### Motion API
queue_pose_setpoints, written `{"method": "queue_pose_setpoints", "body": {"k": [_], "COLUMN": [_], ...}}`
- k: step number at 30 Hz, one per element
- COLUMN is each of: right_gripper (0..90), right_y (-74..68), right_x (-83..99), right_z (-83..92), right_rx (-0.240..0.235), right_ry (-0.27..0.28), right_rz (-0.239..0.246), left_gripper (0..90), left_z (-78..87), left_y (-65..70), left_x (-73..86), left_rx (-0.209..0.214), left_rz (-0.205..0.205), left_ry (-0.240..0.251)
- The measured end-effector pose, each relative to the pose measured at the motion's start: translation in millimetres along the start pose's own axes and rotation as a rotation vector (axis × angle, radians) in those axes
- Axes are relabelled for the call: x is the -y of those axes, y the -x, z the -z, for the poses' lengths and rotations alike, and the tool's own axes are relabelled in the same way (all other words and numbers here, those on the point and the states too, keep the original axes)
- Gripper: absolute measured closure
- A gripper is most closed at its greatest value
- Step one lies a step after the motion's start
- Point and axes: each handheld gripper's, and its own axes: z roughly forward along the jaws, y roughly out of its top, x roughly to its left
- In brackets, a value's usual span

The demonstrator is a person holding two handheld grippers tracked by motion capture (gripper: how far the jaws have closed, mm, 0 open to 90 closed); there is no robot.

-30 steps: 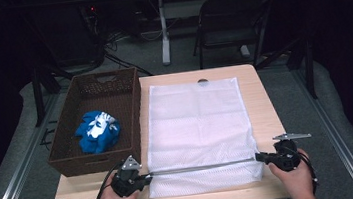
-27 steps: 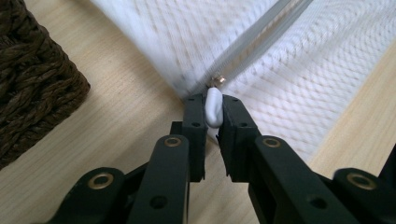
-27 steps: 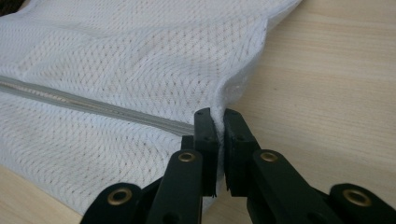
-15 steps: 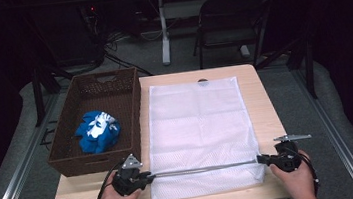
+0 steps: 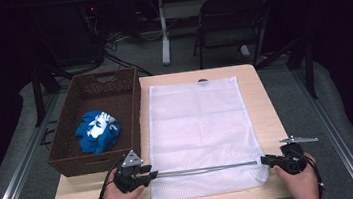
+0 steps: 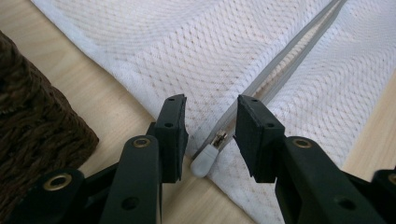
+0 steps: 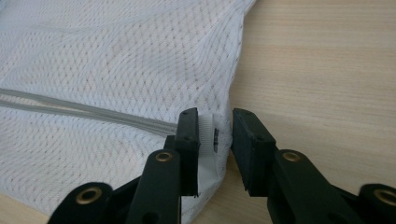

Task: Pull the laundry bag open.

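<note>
A white mesh zippered laundry bag (image 5: 201,137) lies flat on the pale wooden tabletop (image 5: 265,104), beside a dark brown woven basket (image 5: 97,123) holding a crumpled blue and white cloth (image 5: 97,131). The left gripper (image 5: 148,173) sits at the grey zipper's (image 5: 207,168) left end; its fingers (image 6: 170,135) have just been opening and stand released, the white zipper pull (image 6: 205,158) lying untouched between them. The right gripper (image 5: 266,160), at the bag's right edge, has likewise just been opening, the bag's hem (image 7: 205,140) loose between its fingers (image 7: 250,144).
</note>
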Motion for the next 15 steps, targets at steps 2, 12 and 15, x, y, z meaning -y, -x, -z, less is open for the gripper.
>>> {"method": "queue_pose_setpoints", "body": {"k": [2, 12, 15], "right_gripper": [68.7, 50.1, 42.9], "right_y": [2.2, 10.4, 10.9], "right_x": [1.0, 1.9, 1.5], "right_z": [1.6, 8.4, 8.5], "right_rx": [0.004, 0.074, 0.092], "right_ry": [0.012, 0.077, 0.099], "right_rz": [-0.007, 0.013, 0.043], "left_gripper": [62.8, 58.4, 57.4], "left_z": [-0.4, -1.2, -2.7], "left_y": [0.6, -0.5, -0.2], "left_x": [-0.7, -2.3, -2.0], "left_rx": [0.002, -0.003, -0.005], "left_rz": [-0.003, -0.009, -0.007], "left_ry": [0.002, 0.008, 0.009]}}
